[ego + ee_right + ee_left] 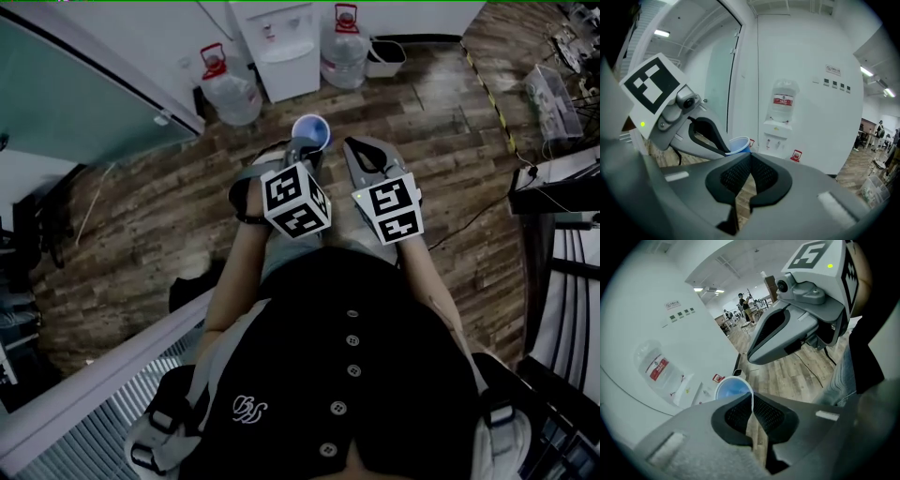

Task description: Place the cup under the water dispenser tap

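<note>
Carrying looks like the step in hand: the left gripper [307, 145] has its fingers clenched on the rim [751, 397] of the blue cup [310, 131], one pad inside the wall and one outside. The cup hangs upright, mouth up, in the air above the wood floor [169, 206] and well short of the dispenser [281, 52]. A rim pinch like that probably leaves the base free to be set down under a tap. The right gripper [356, 150] sits just beside the left, its fingers clenched together on nothing. It appears idle, perhaps kept close in case the cup needs steadying. The dispenser stands against the white wall [811, 117], taps facing out, so the cup has to be brought forward to it. By count there is one cup and one dispenser with two taps [768, 142] on its front. There are three bottles: a top bottle [783, 101] mounted on the dispenser and two floor bottles [230, 94] flanking it. One bin [386, 56] stands past the right-hand floor bottle.
</note>
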A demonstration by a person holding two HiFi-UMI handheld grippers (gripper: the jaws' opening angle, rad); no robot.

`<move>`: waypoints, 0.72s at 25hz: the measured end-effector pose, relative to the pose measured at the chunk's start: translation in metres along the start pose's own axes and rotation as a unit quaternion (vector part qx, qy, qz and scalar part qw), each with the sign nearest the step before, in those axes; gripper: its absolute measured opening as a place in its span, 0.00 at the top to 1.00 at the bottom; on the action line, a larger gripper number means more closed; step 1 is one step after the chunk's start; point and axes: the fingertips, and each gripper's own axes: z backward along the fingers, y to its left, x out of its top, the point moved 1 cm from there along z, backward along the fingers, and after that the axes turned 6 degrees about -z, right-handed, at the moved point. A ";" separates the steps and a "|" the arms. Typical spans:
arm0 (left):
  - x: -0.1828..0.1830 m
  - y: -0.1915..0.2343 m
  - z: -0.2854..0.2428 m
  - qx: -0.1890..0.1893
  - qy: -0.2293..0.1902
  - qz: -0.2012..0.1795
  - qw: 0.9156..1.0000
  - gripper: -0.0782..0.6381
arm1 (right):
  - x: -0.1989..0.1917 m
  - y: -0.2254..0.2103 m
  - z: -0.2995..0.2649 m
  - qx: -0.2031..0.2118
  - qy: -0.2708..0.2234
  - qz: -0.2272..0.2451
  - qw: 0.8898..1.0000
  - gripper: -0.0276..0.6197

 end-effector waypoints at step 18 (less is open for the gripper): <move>-0.053 0.094 -0.045 -0.030 -0.014 -0.019 0.999 0.87 | 0.041 -0.023 -0.106 -0.020 0.004 -0.025 0.999 0.96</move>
